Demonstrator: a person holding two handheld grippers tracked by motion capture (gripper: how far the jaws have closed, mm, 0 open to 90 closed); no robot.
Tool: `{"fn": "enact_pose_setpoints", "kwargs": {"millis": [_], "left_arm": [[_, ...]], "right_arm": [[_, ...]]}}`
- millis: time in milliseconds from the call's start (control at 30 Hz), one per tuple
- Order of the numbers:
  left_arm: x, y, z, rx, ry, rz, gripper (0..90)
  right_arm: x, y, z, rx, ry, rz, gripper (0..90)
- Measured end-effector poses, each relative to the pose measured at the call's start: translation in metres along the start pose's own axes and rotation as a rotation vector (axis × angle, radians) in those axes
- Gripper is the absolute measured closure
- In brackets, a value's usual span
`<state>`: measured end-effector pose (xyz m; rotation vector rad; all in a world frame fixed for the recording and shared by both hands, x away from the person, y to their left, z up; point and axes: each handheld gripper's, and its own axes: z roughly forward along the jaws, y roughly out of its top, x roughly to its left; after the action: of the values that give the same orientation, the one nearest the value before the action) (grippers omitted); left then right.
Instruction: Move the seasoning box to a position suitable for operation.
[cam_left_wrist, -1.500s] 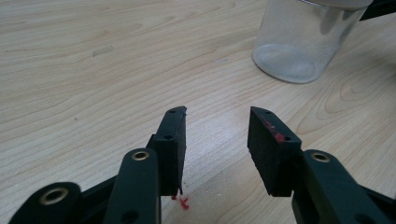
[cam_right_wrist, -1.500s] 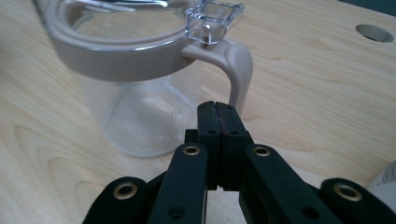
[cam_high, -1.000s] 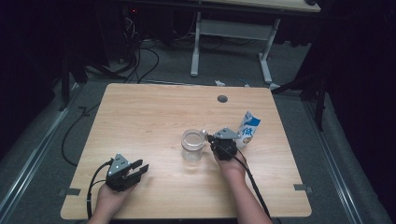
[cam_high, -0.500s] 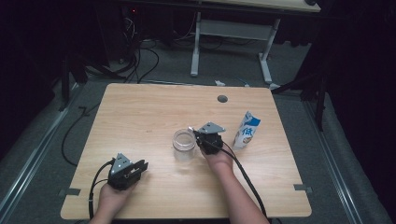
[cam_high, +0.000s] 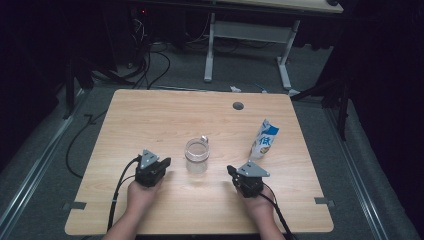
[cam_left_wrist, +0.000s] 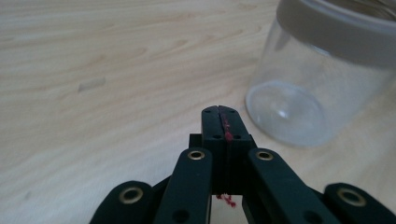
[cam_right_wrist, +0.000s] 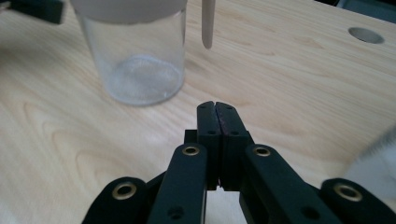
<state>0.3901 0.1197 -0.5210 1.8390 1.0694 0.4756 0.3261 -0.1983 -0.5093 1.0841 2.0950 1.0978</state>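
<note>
The clear glass jar (cam_high: 197, 156) stands upright on the wooden table (cam_high: 150, 115), nearer its front edge than its back. The left gripper (cam_high: 162, 164) has just squeezed shut on nothing, beside the jar. The right gripper (cam_high: 231, 171) is clenched and empty, near it too. A milk carton (cam_high: 263, 139) stands toward the right edge.

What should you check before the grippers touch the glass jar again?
1. Glass jar upright on the table: ok.
2. Left gripper empty, just closed on nothing: ok.
3. Right gripper shut and empty: ok.
4. Both grippers apart from the jar: ok.
5. Carton standing clear of the jar: ok.
6. Jar empty inside: looks so, cannot tell for sure.
</note>
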Motion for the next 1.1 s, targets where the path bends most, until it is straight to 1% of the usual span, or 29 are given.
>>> {"fn": "enact_pose_setpoints", "kwargs": {"millis": [67,100,133,167,200,233,267,300,333,367,433,467,567,700,733,800,833,900,1000,1100], "left_arm": [[-0.003,0.012,0.013,-0.01,-0.007,0.004,90.0],[-0.003,0.016,0.017,-0.015,-0.008,0.006,90.0],[-0.003,0.022,0.023,-0.017,-0.016,-0.003,90.0],[-0.002,0.027,0.029,-0.018,-0.024,-0.028,90.0],[-0.002,0.031,0.031,-0.015,-0.022,-0.028,90.0],[-0.005,0.038,0.036,-0.021,-0.023,-0.006,90.0],[-0.005,0.038,0.036,-0.021,-0.023,-0.006,90.0],[-0.007,0.041,0.037,-0.022,-0.026,0.005,90.0],[-0.008,0.043,0.038,-0.031,-0.031,0.008,90.0],[-0.01,0.046,0.038,-0.033,-0.047,0.002,90.0],[-0.011,0.046,0.038,-0.031,-0.052,0.008,90.0],[-0.014,0.045,0.037,-0.029,-0.057,0.021,90.0],[-0.015,0.043,0.035,-0.032,-0.062,0.023,90.0],[-0.022,0.035,0.025,-0.046,-0.053,0.038,90.0],[-0.022,0.035,0.025,-0.046,-0.053,0.038,90.0],[-0.029,0.03,0.018,-0.058,-0.05,0.034,90.0],[-0.033,0.028,0.014,-0.064,-0.049,0.039,90.0],[-0.035,0.027,0.013,-0.067,-0.049,0.038,90.0],[-0.044,0.022,0.003,-0.08,-0.053,0.038,90.0],[-0.05,0.018,-0.004,-0.086,-0.06,0.037,90.0]], "right_arm": [[-0.001,-0.009,-0.008,-0.017,-0.001,0.008,89.2],[-0.001,-0.01,-0.009,-0.003,0.003,-0.008,88.8],[-0.001,-0.011,-0.01,0.005,-0.003,-0.023,88.7],[-0.002,-0.014,-0.014,-0.008,0.01,-0.016,88.4],[-0.002,-0.014,-0.014,-0.008,0.01,-0.016,88.4],[-0.002,-0.014,-0.016,-0.008,0.013,-0.02,88.2],[-0.002,-0.014,-0.017,-0.015,0.019,-0.017,88.2],[-0.002,-0.013,-0.017,-0.017,0.02,-0.019,88.2],[-0.002,-0.013,-0.017,-0.017,0.02,-0.019,88.2],[-0.003,-0.013,-0.018,-0.021,0.016,-0.016,87.5],[-0.003,-0.013,-0.018,-0.019,0.018,-0.012,87.5],[-0.003,-0.014,-0.017,-0.02,0.018,-0.006,87.4],[-0.003,-0.014,-0.016,-0.014,0.016,-0.006,87.4],[-0.002,-0.015,-0.014,-0.007,0.017,-0.006,87.5],[-0.001,-0.015,-0.014,-0.006,0.016,-0.005,87.5],[-0.002,-0.015,-0.013,-0.005,0.013,-0.004,87.5],[-0.002,-0.015,-0.013,-0.004,0.012,-0.004,87.5],[-0.002,-0.015,-0.014,-0.003,0.011,-0.004,87.5],[-0.003,-0.016,-0.014,-0.005,0.009,-0.004,87.5],[-0.003,-0.016,-0.015,-0.002,0.011,0.001,87.5]]}}
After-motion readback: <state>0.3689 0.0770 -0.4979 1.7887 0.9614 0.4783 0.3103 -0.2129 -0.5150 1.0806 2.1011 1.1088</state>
